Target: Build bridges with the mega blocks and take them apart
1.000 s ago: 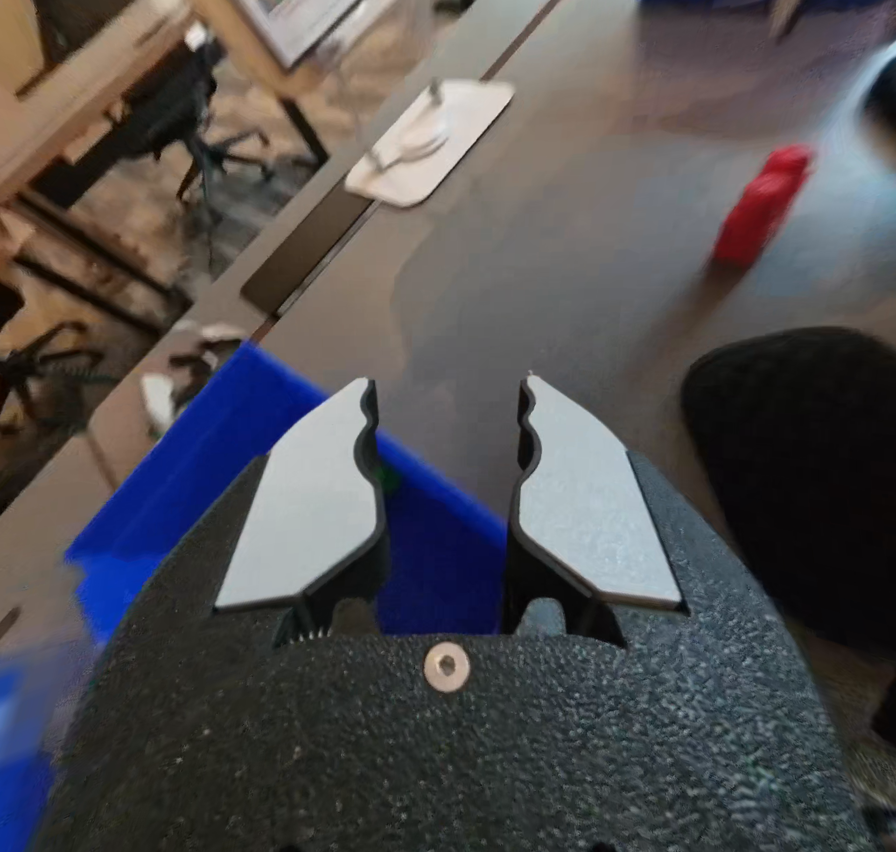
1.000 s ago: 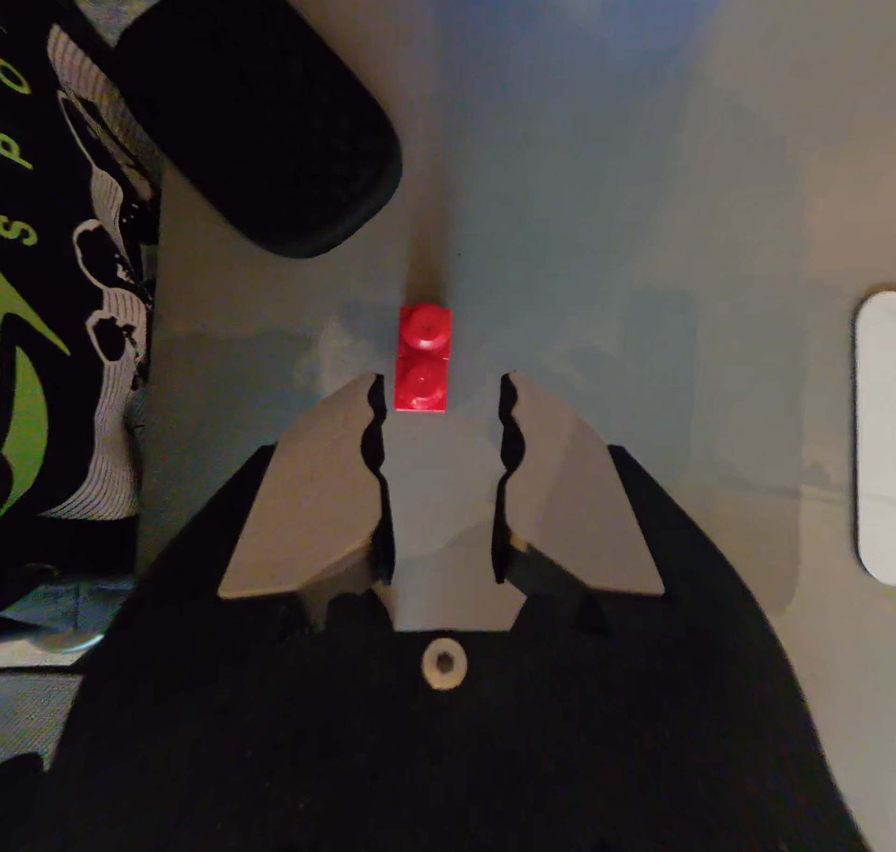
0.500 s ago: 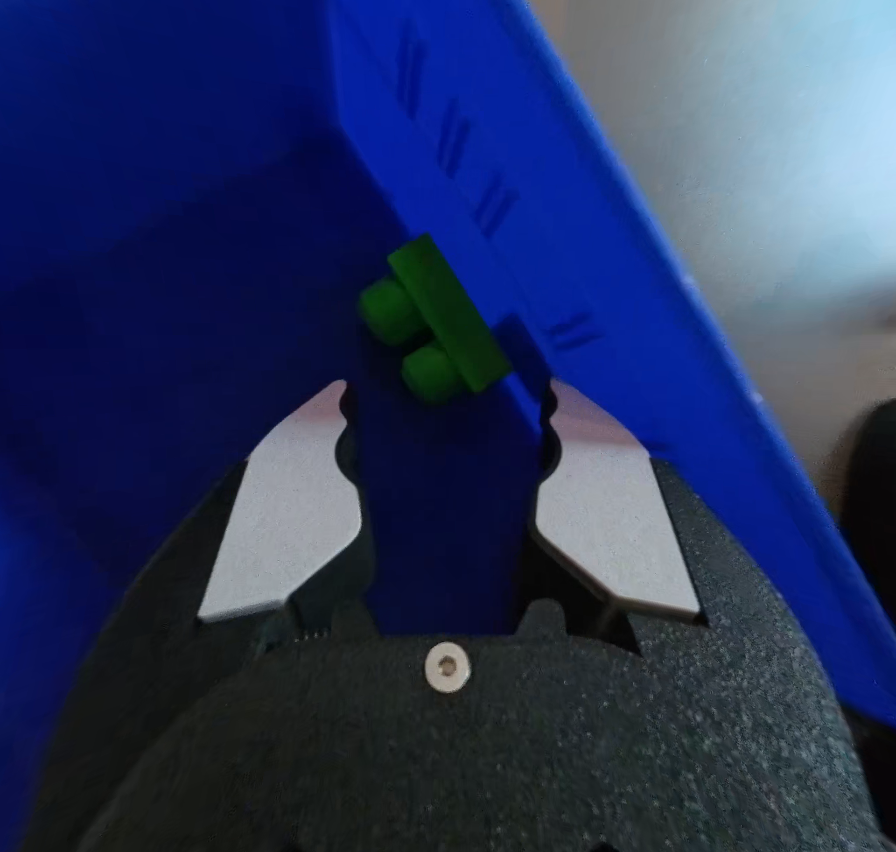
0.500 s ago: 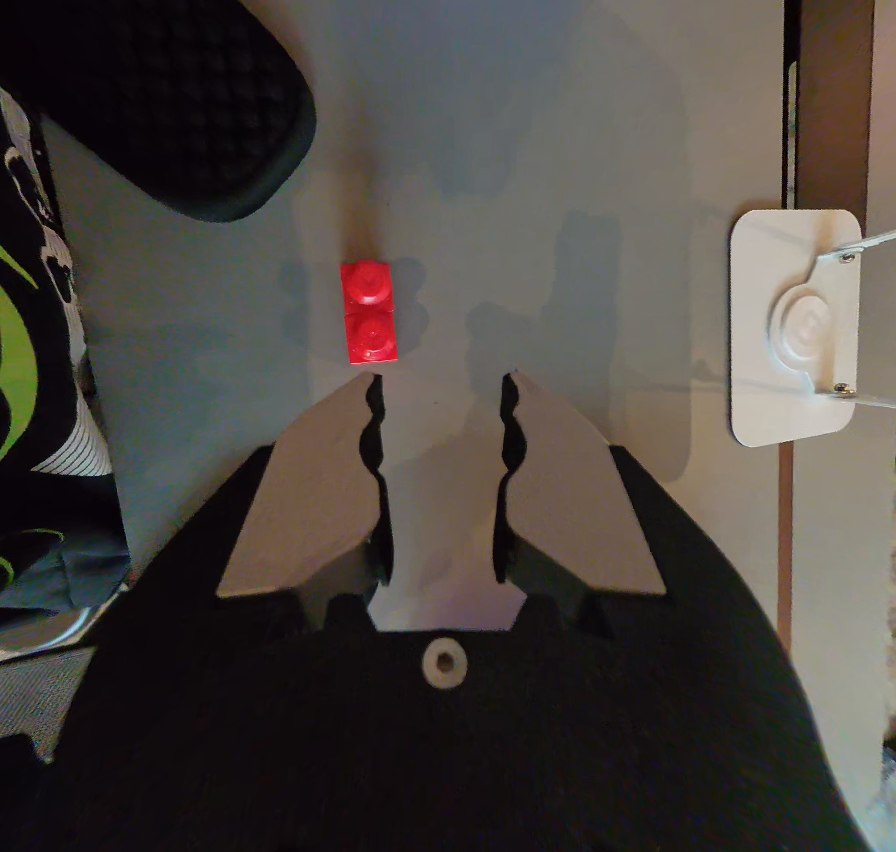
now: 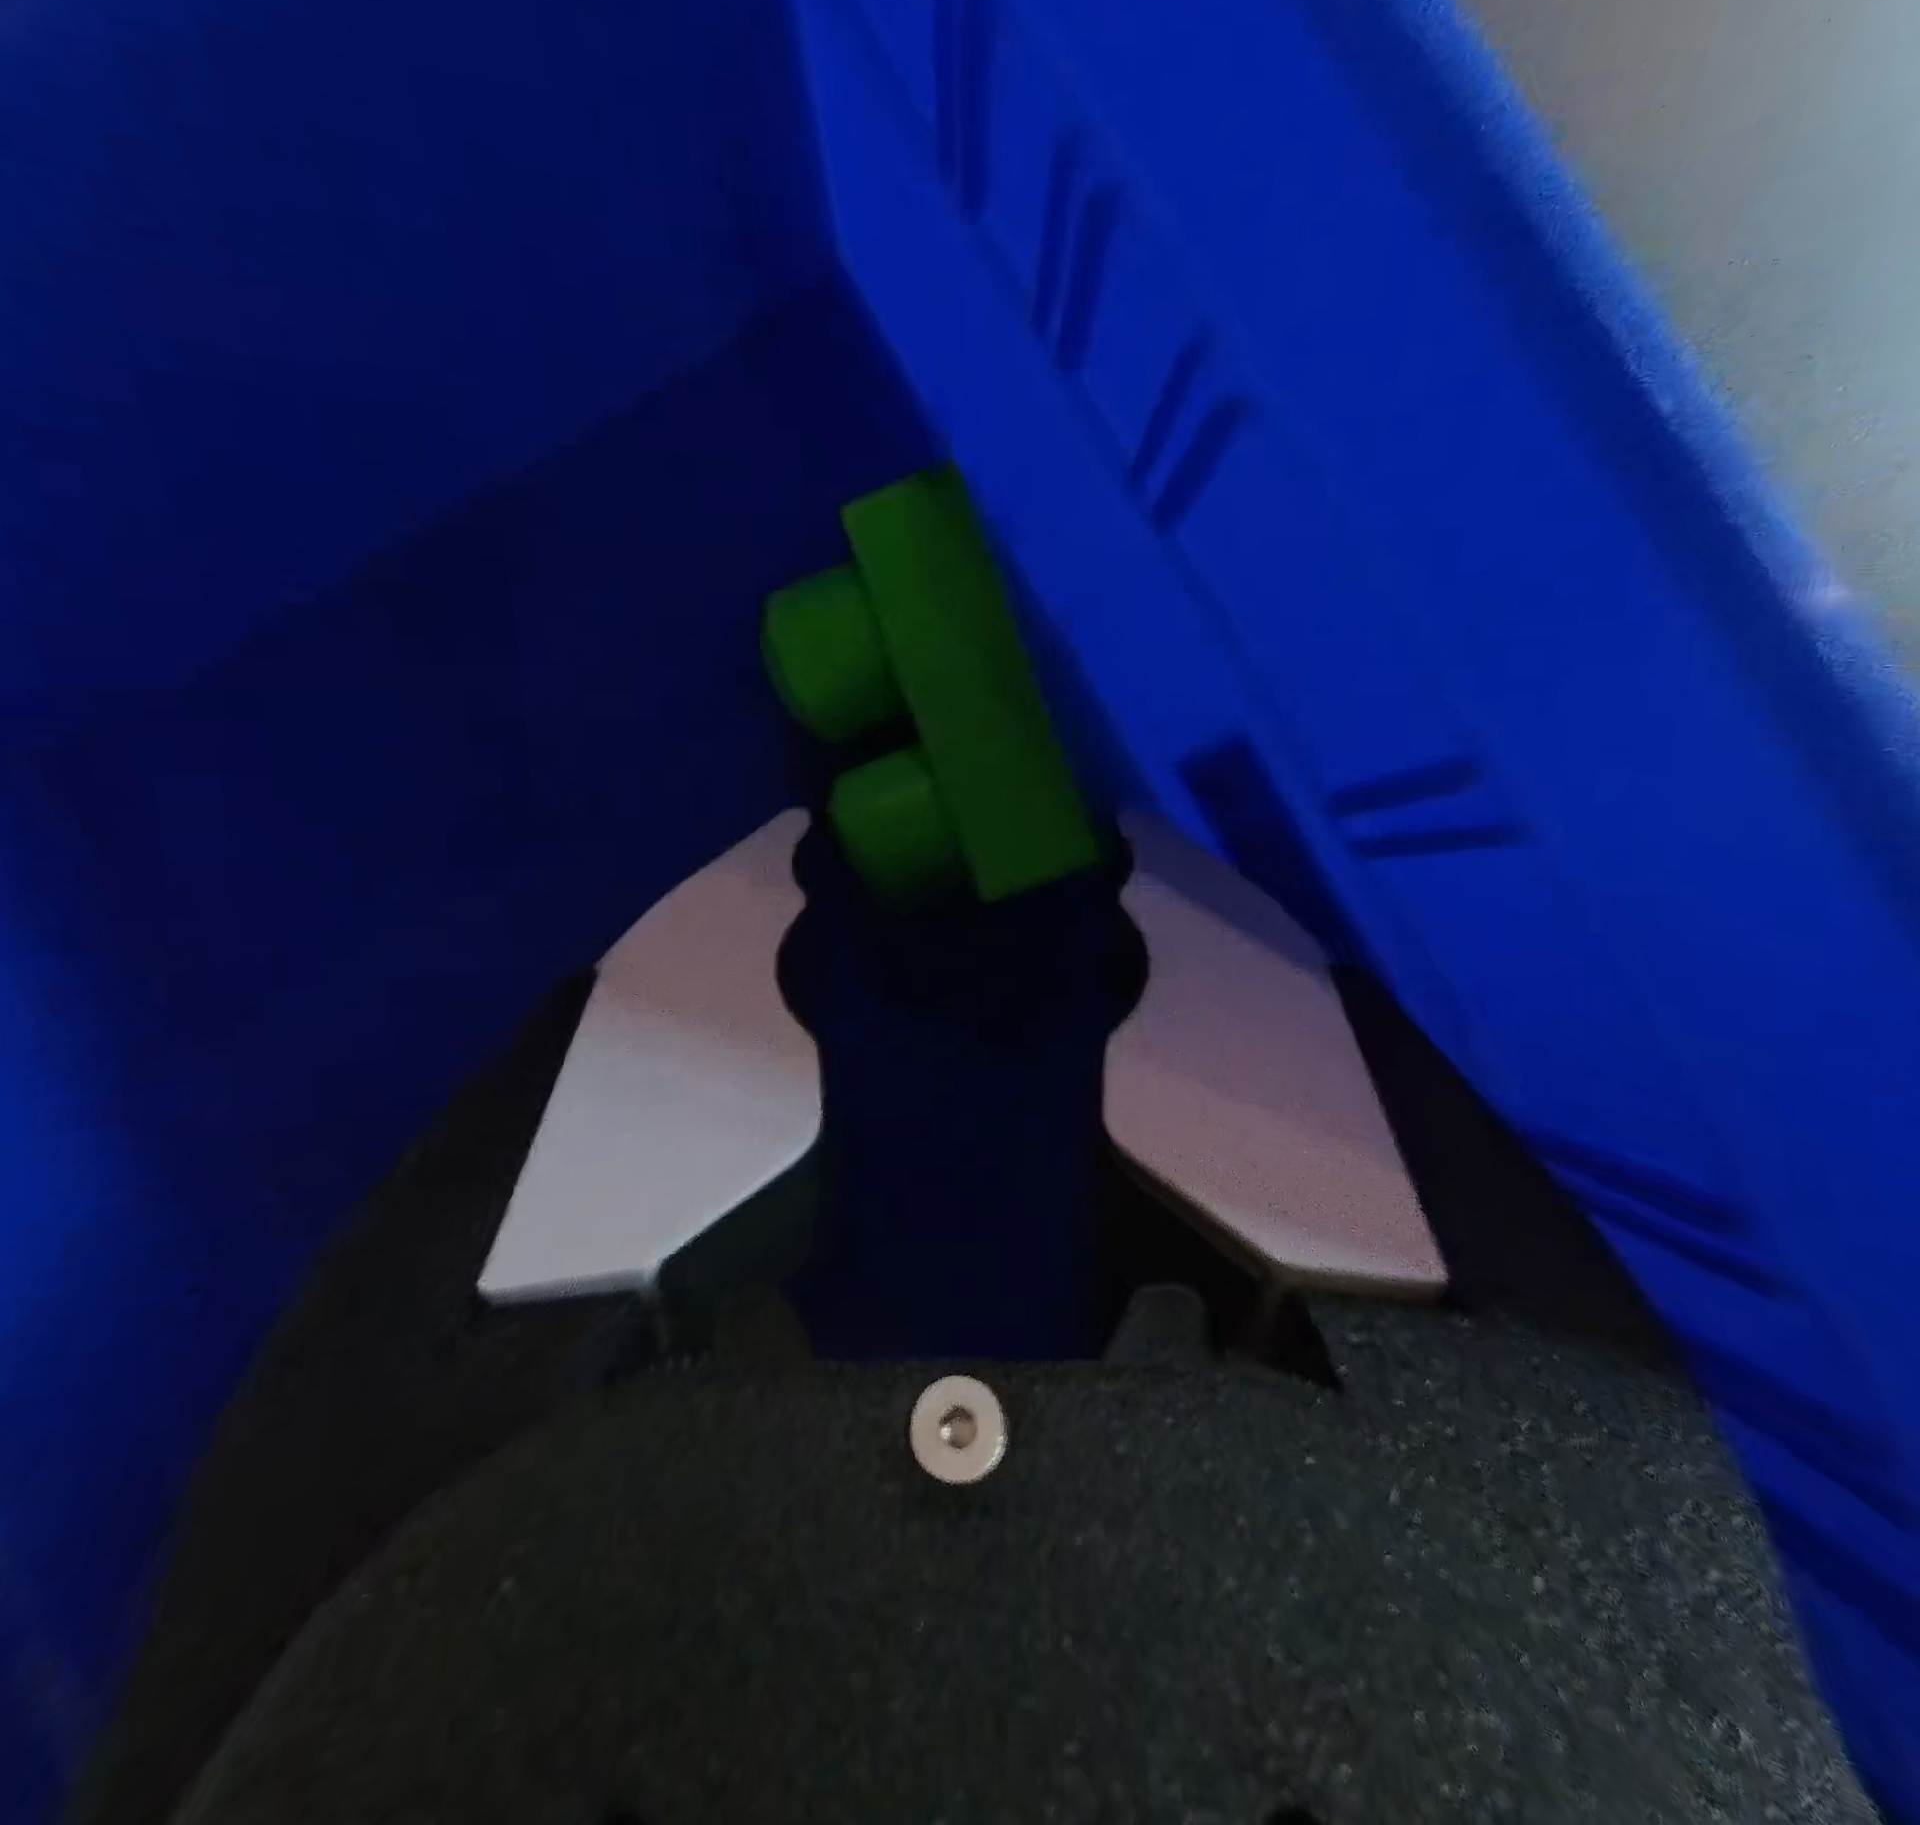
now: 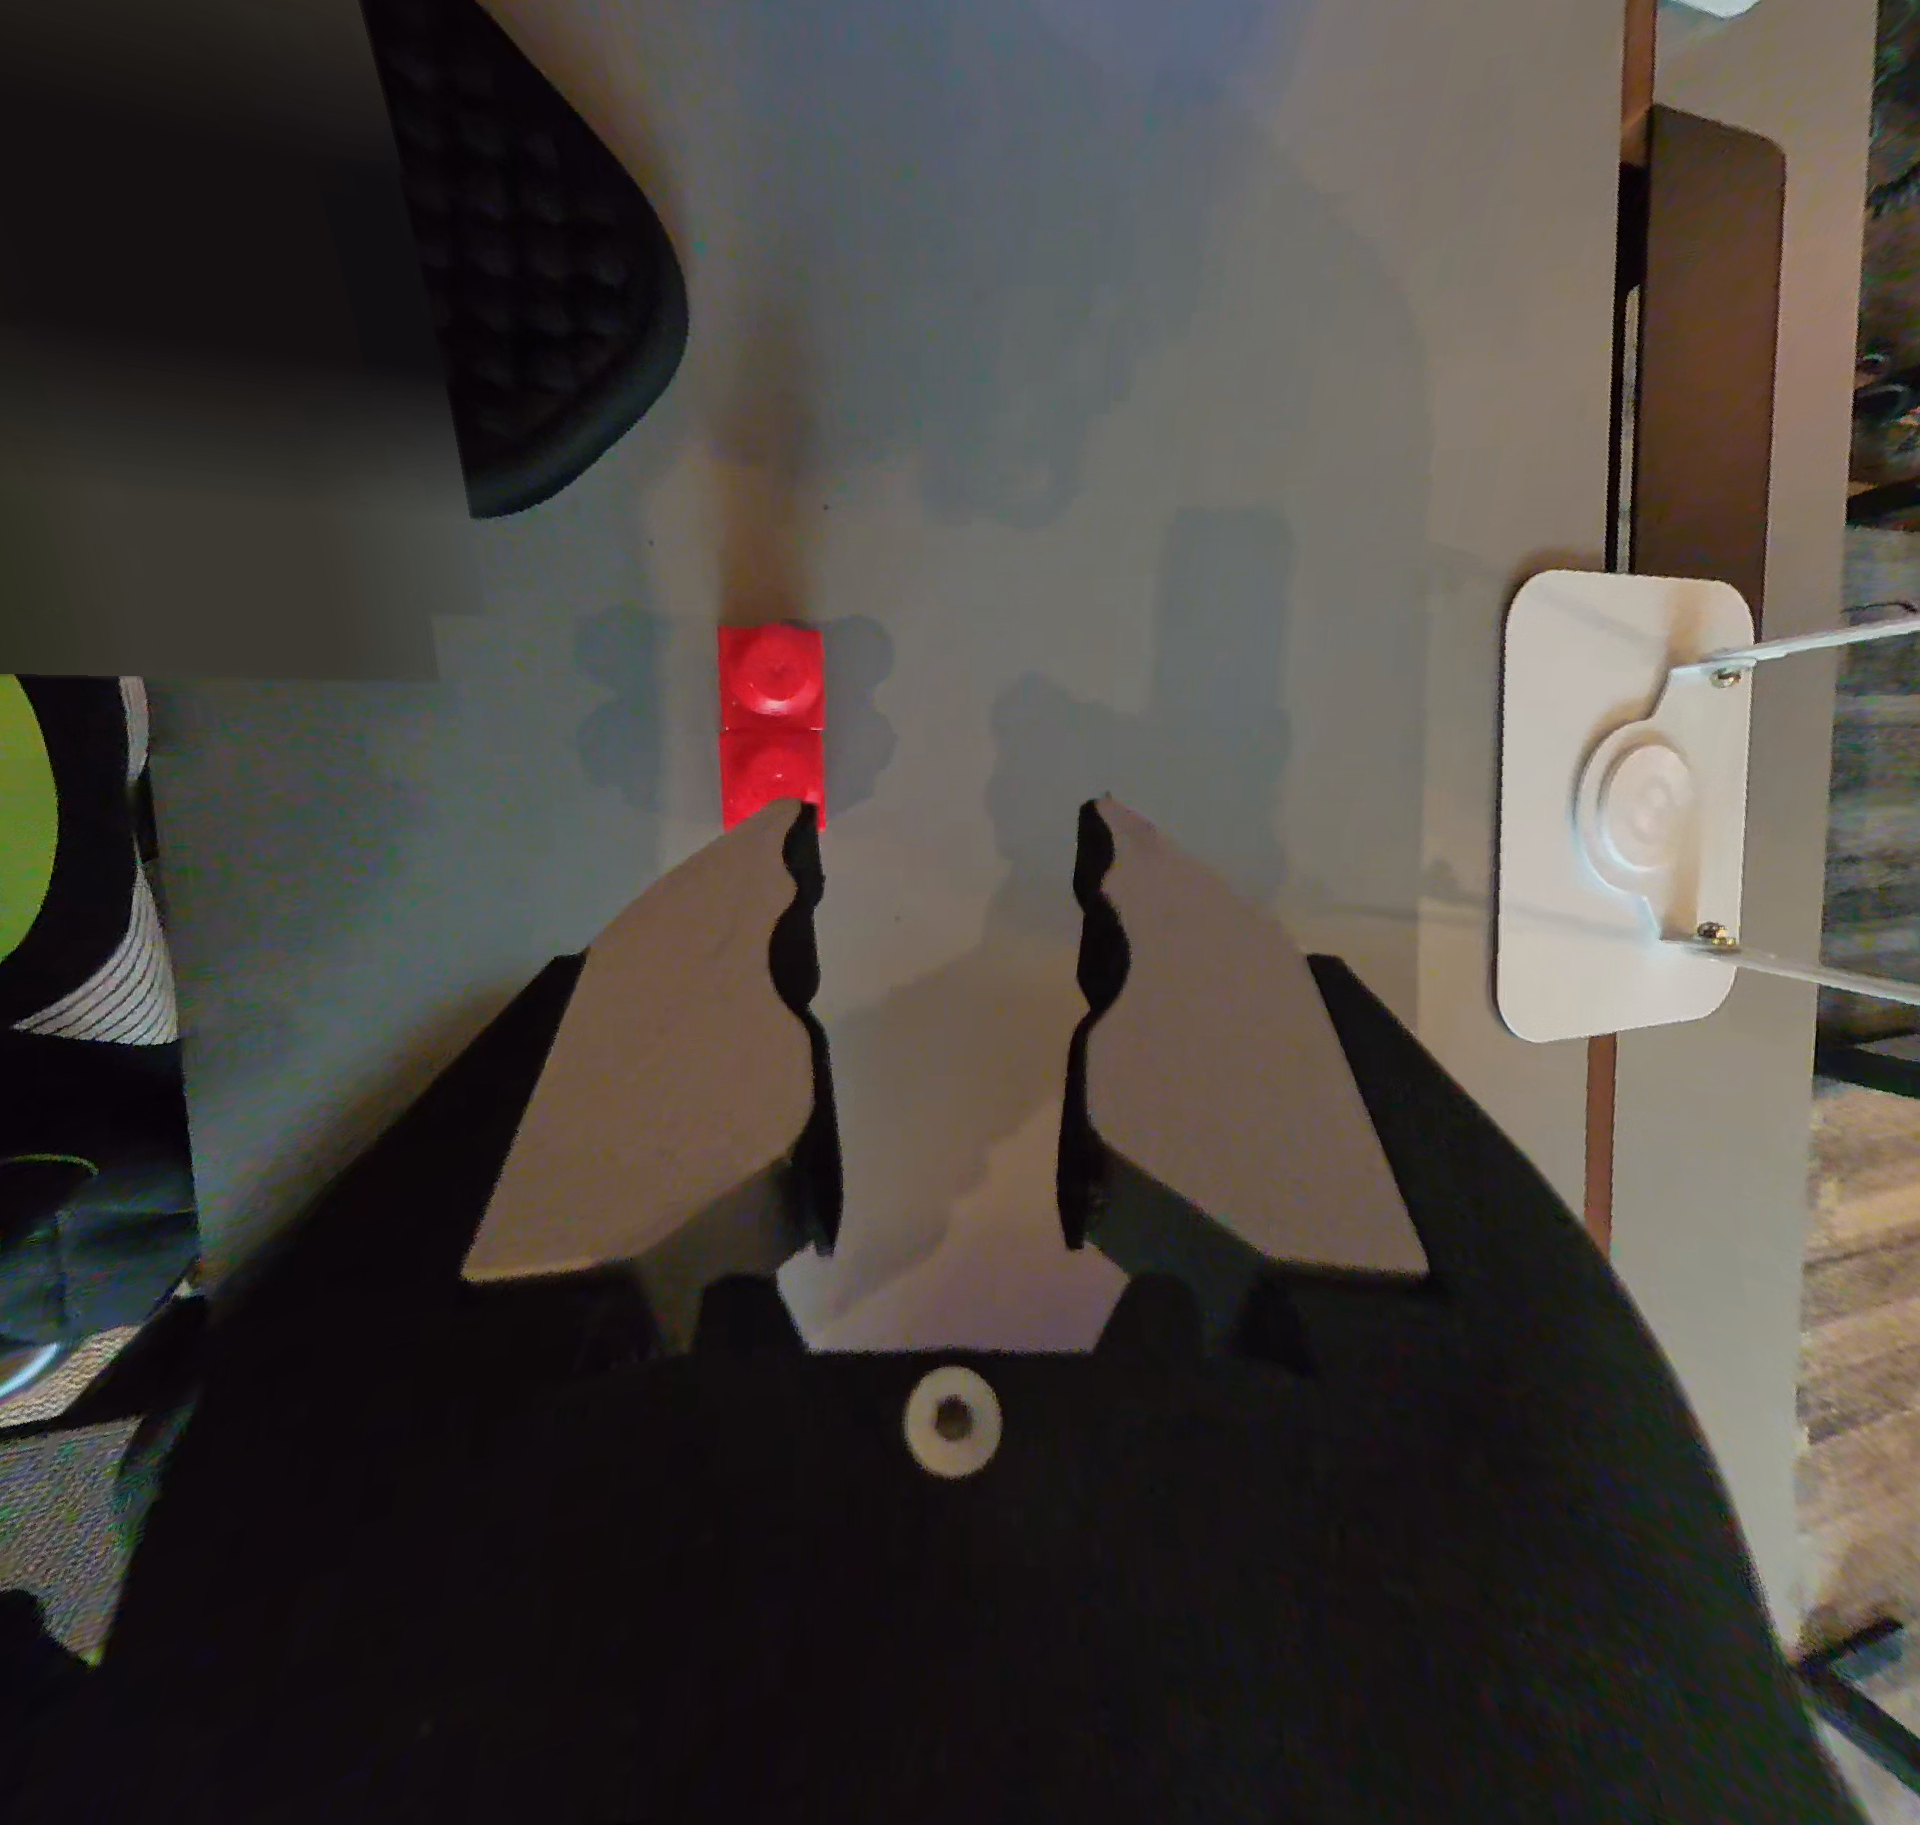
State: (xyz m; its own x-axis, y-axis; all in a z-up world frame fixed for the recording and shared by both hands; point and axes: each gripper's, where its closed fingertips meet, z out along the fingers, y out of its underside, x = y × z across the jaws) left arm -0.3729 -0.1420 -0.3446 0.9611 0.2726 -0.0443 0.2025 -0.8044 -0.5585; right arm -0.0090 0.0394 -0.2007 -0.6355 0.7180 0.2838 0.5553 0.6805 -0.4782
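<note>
Left gripper (image 5: 961,825) reached inside blue bin (image 5: 1299,425), jaws parted, holding nothing. Green block (image 5: 951,700) lay on edge against bin wall, studs facing away from wall, its near end between fingertips. Compared with half second before, block sat nearer to jaws.

Right gripper (image 6: 945,814) released, over table (image 6: 1039,321); red block (image 6: 771,721) studs up, partly behind one fingertip, where earlier it lay clear beyond.

green block (image 5: 956,695): I read smooth matt plastic.
blue bin (image 5: 1299,341): smooth plastic wall, slight sheen.
left gripper (image 5: 961,840): my grainy black housing, matt grey fingers.
red block (image 6: 771,715): glossy plastic.
table (image 6: 1091,321): smooth matt grey top.
white plate (image 6: 1600,819): at table's right edge, smooth, satin.
</note>
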